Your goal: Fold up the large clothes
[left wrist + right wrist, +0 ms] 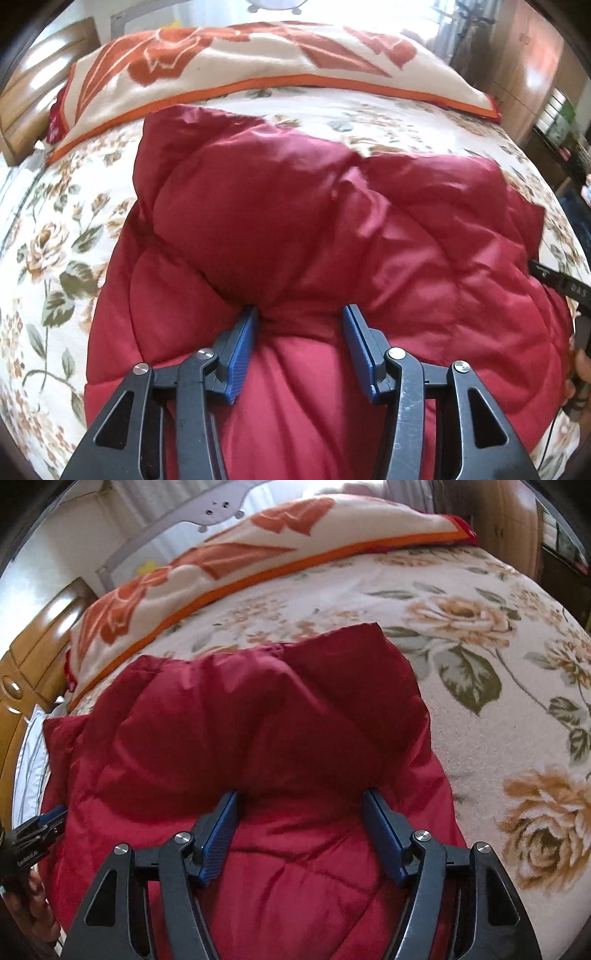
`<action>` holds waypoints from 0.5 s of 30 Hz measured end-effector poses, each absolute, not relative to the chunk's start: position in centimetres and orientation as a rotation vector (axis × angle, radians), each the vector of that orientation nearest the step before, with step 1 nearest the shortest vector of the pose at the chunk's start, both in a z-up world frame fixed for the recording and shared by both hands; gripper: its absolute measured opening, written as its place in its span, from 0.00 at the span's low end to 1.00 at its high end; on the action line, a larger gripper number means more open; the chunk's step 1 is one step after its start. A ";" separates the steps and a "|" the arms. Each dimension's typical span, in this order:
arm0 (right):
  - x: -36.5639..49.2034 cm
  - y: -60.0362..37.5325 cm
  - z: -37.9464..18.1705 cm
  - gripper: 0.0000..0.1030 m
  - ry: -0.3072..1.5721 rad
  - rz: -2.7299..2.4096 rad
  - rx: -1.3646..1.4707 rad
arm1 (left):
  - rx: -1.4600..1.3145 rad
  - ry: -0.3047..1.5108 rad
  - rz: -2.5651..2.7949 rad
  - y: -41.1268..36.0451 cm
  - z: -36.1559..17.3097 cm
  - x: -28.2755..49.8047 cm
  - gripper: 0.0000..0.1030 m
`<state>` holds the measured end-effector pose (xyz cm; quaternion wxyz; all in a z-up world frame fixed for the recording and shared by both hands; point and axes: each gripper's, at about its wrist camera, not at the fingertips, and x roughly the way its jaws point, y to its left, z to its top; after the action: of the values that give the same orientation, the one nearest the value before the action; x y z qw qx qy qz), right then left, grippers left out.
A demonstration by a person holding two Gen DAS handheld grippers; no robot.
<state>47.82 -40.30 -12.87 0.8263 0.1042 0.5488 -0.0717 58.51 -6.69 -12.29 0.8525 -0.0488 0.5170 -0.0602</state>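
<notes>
Lying puffed across the rose-print cream bedspread (pixel 480 635), the quilted crimson padded garment (pixel 295 206) fills both views. Left gripper (pixel 300 314) and right gripper (pixel 300 798) — jaws apart, pressing into fabric. Writing at three o'clock — unreadable.

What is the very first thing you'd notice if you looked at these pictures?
The big puffy red jacket, lying in the middle of the flowery bedspread. Right above it hang the left gripper and right gripper, blue pads spread apart over the red fabric. Behind it, a cream and orange blanket lies along the bed's far side.
</notes>
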 end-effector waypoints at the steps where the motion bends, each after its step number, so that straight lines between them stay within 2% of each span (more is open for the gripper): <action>1: 48.0 -40.7 -13.3 0.69 1.176 -0.157 0.238 | -0.114 1.096 -0.120 -6.5 -12.6 58.9 0.48; 8: 48.0 -41.8 -13.8 0.70 1.194 -0.165 0.297 | -0.109 1.124 -0.084 -7.1 -13.2 60.2 0.48; 15: 48.0 -41.9 -13.7 0.70 1.194 -0.159 0.310 | -0.170 1.057 -0.149 -5.7 -9.9 57.3 0.47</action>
<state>48.04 -41.88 -13.69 0.8129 0.1451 0.5591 -0.0743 57.29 -5.66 -9.88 0.8575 -0.0810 0.5031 -0.0709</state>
